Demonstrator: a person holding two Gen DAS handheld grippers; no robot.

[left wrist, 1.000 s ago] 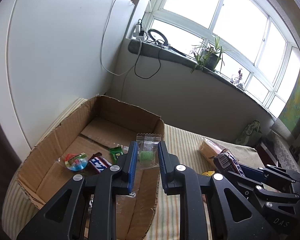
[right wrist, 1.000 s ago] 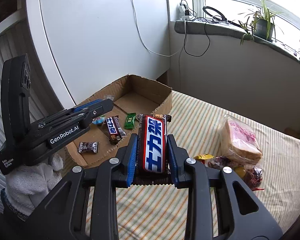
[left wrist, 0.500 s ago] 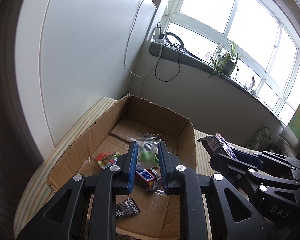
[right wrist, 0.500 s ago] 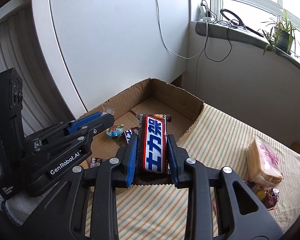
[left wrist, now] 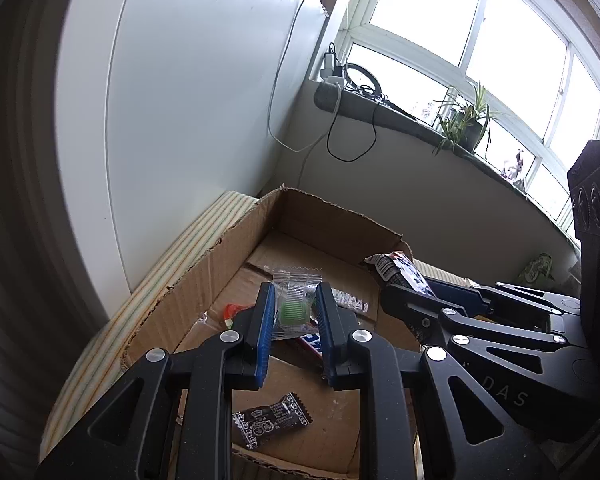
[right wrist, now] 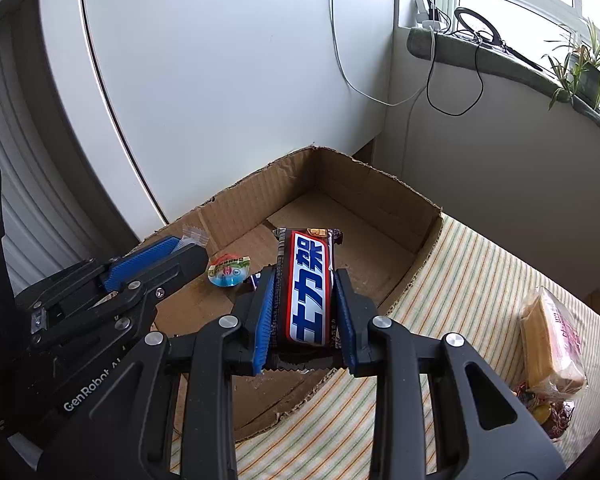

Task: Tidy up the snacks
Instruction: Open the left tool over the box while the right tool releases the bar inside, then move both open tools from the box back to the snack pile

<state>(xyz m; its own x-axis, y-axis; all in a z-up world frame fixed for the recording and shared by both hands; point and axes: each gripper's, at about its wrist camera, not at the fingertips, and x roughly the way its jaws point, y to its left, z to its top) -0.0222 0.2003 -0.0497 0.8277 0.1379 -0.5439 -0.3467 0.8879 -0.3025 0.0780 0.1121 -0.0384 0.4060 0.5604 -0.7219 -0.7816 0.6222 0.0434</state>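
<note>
My left gripper [left wrist: 295, 312] is shut on a clear packet with a green candy [left wrist: 295, 304] and holds it above the open cardboard box [left wrist: 204, 276]. My right gripper [right wrist: 305, 300] is shut on a brown, blue and white chocolate bar [right wrist: 308, 288] and holds it over the box [right wrist: 380, 208]. Each gripper shows in the other's view: the right one [left wrist: 412, 292], the left one [right wrist: 172, 256]. In the box lie a black wrapped candy [left wrist: 272, 420], a round jelly cup [right wrist: 228, 270] and another bar, mostly hidden.
The box sits on a striped cloth [right wrist: 472, 280] against a white wall panel [right wrist: 220, 80]. A bagged bread slice [right wrist: 552, 340] and other snacks [right wrist: 540, 408] lie at the right. Cables hang from the windowsill [right wrist: 480, 52] behind the box.
Both grippers have moved left and forward over the box, still holding their snacks. The box floor now lies directly under both.
</note>
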